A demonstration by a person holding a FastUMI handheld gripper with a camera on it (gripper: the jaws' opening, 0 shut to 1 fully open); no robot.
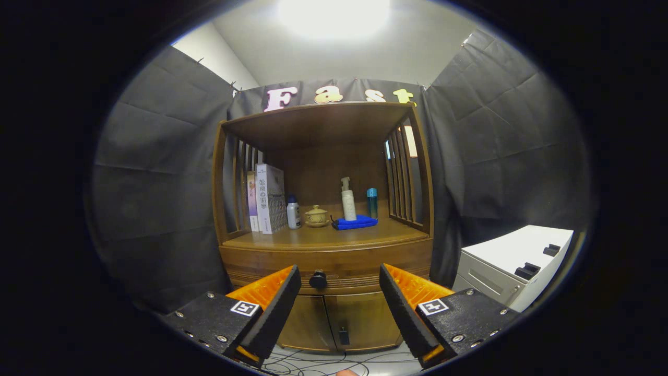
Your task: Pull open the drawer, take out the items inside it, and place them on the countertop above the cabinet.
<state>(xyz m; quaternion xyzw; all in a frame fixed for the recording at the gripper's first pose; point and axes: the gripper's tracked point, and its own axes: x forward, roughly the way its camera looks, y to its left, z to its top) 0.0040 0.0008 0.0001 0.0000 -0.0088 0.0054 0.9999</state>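
Gripper (340,282) is spread wide open, nothing between the fingers; the small dark round knob (318,280) of the closed brown wooden drawer (326,261) sits in the gap just ahead; wooden countertop (334,235) above already carries books (269,198), bottles and a folded blue cloth (355,223).

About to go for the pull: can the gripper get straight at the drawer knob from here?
Probably yes. The gripper is open, and the drawer knob sits beyond its fingers, slightly off-centre, with nothing in between.

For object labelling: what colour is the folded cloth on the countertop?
Blue cloth, clearest in the gripper view.
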